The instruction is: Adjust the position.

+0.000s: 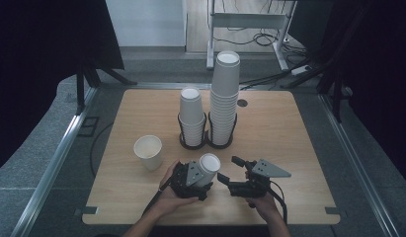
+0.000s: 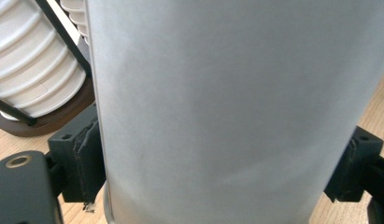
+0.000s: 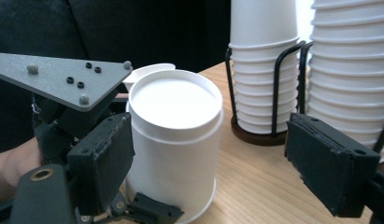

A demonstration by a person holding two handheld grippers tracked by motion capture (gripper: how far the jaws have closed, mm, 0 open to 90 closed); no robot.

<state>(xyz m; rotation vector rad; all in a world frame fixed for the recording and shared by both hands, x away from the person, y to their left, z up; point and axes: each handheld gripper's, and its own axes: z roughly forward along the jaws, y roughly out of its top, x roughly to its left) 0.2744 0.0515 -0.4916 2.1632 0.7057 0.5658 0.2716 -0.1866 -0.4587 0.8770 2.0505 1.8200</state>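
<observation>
I have a white paper cup [image 1: 209,167] turned upside down, its closed base up, clamped between the jaws of my left gripper [image 1: 203,178] near the front edge of the pale wooden tabletop [image 1: 289,143]. In the left gripper view the cup's smooth matte wall [image 2: 236,112] rises between the two black pads, which press on its sides low down by the rim. My right gripper [image 1: 229,170] sits just beside it with jaws partly apart and nothing between them; the right gripper view shows the cup [image 3: 173,140] near one pad, clear of the other.

As I judge it, the cup is held ready and the step in hand is a handover or a joint grip. The next move calls for bringing the right gripper around the cup's wall squarely and closing gently, since thin paper will buckle under a hard squeeze.

The cup looks clean and undented, with a recessed flat base. Behind it stand two black wire holders [image 1: 205,140] with a short stack of white cups [image 1: 191,116] and a taller stack [image 1: 224,96]; a single upright cup [image 1: 148,152] stands to the left.
</observation>
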